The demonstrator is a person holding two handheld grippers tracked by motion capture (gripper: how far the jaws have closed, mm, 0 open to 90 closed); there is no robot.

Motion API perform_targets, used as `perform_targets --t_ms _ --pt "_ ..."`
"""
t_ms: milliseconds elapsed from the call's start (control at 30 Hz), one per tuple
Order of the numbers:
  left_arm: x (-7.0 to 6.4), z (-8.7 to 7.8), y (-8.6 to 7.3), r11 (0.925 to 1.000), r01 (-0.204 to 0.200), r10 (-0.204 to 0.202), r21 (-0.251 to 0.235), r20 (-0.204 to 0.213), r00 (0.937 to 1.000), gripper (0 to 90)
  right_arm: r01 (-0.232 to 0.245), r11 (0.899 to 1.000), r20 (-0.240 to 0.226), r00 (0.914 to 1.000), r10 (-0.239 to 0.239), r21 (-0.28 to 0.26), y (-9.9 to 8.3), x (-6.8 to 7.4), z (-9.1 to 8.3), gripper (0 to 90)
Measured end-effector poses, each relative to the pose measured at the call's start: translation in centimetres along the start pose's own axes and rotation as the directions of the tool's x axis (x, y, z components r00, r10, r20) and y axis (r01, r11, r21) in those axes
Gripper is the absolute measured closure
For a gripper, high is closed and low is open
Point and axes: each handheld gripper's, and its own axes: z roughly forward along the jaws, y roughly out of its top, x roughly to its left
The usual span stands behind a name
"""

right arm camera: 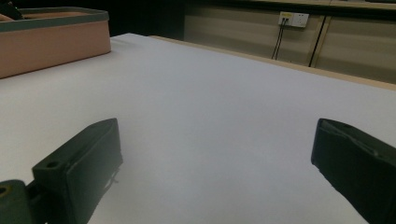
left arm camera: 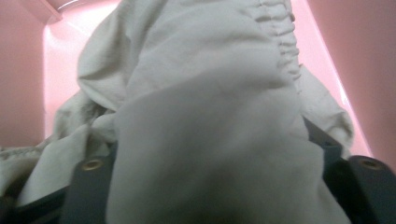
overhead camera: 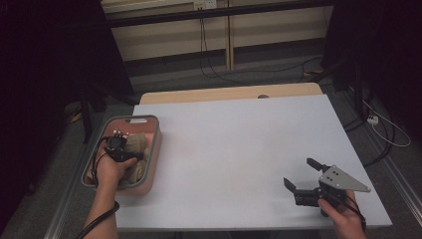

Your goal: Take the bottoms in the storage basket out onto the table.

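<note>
A pink basket (overhead camera: 158,130) with a grey rim stands at the table's left edge and holds a crumpled beige cloth (overhead camera: 140,141). My left gripper (overhead camera: 120,144) is down inside the basket, pressed into that cloth. In the left gripper view the cloth (left arm camera: 196,93) bulges up between the two jaws, whose fingers (left arm camera: 91,182) stand wide apart at either side; their tips are buried. Pink basket wall (left arm camera: 18,70) rises behind. My right gripper (overhead camera: 300,172) rests low over the table near the front right, open, with nothing between its fingers (right arm camera: 84,158).
The white table top (overhead camera: 239,149) stretches between the two grippers. In the right gripper view the basket (right arm camera: 51,46) sits far off at upper left. Cables and a wall socket (right arm camera: 293,18) lie beyond the table's far edge.
</note>
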Motion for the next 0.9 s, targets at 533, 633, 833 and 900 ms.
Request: perform_targets --t_ms 533,633,833,900 --pt "0.1 -1.6 1.1 0.9994 0.02 -0.02 -0.029 -0.015 0.9997 64.0 -0.003 1.0 0.002 1.0 0.003 -0.001 0.0 -0.1 0.1 1.1" --pt "0.1 -2.2 1.7 0.999 0.027 -0.027 -0.036 -0.01 0.9996 64.2 -0.003 1.0 -0.001 1.0 0.003 -0.002 0.0 0.0 0.1 1.1" --pt "-0.1 -4.2 3.3 0.9979 0.027 -0.027 -0.058 0.0 0.9996 64.2 -0.003 1.0 -0.001 1.0 0.003 -0.004 0.1 0.0 0.1 1.1" --pt "-0.2 -5.5 4.4 0.9964 0.023 -0.022 -0.082 0.006 0.9997 64.1 -0.004 1.0 -0.002 1.0 0.004 -0.004 0.1 -0.1 0.1 1.1"
